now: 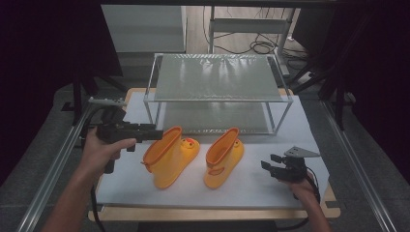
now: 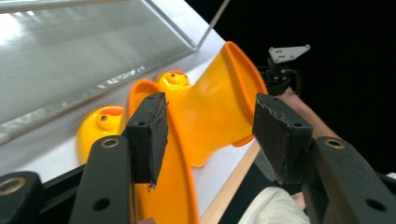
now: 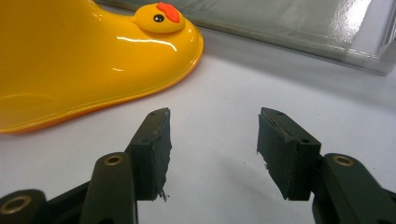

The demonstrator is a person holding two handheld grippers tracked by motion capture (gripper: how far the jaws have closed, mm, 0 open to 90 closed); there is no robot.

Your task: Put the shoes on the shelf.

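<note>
Reaching for two yellow duck boots on the table
Left claw [image 1: 153, 134], jaws wide, sits at the left boot's [image 1: 170, 157] rim, nine o'clock side; right boot [image 1: 223, 158] stands beside it; right claw [image 1: 269, 162], also wide, hovers at three o'clock

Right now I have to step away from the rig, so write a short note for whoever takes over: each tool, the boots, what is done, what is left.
Left tool: open, at the top rim of the left yellow boot, one jaw inside the opening, not clamped.
Right tool: open, low over the white mat, right of the right yellow boot, apart from it.
Both boots stand upright on the mat in front of the two-tier shelf.
Done: nothing gripped or moved.
Left: close on the left boot's rim; the shelf looks the likely destination.
</note>
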